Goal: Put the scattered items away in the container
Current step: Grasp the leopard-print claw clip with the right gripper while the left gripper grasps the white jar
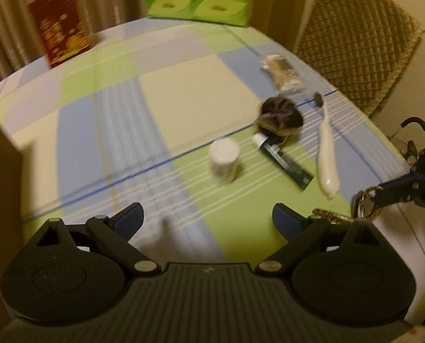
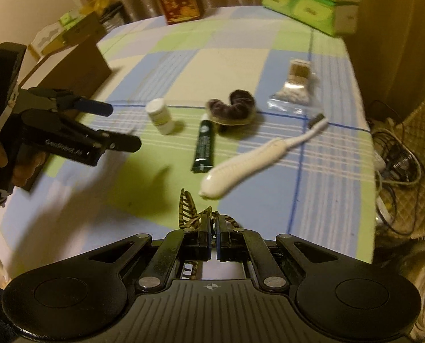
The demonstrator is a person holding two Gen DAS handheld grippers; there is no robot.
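A: Your right gripper [image 2: 214, 228]?
B: Pinching a tortoiseshell claw clip [image 2: 188, 208], ribbed teeth sticking out at 11 o'clock.
A: Left gripper [image 1: 208, 218]?
B: Spread wide, nothing between. Cardboard box [image 2: 69, 63] at 10 o'clock; white pill bottle [image 2: 161, 115], green tube [image 2: 203, 148], fuzzy scrunchie [image 2: 232, 108] lie loose on the checked cloth [image 2: 229, 57].
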